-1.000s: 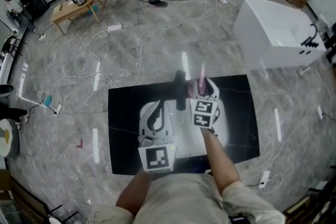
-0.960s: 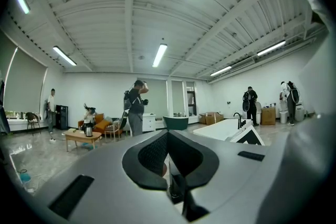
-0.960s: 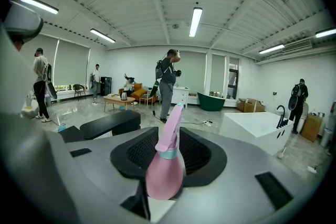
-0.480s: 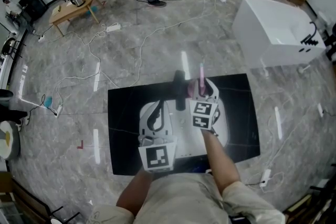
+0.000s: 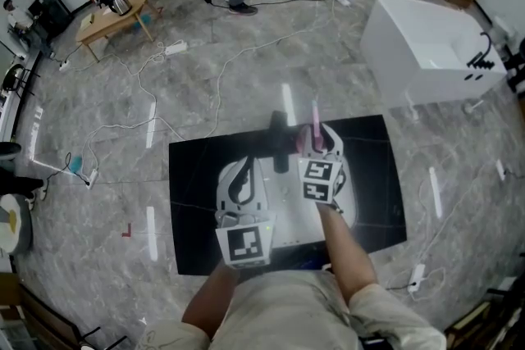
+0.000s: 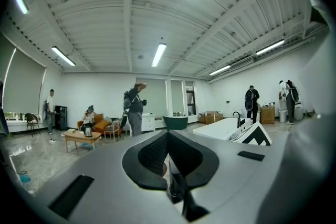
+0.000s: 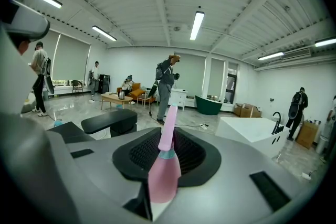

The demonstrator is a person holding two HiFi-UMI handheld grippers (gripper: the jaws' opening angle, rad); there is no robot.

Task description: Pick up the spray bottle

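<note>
Noting left gripper [image 5: 248, 170] low over black mat [image 5: 195, 176], jaws pressed together, empty. Right gripper [image 5: 317, 140] jaws closing on pink spray bottle [image 7: 164, 169]: upright between them, long axis vertical, nozzle pointing up.

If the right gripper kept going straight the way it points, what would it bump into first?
The pink spray bottle. It already stands between the jaws of the right gripper, which are closing on it, and nothing appears nearer.
</note>
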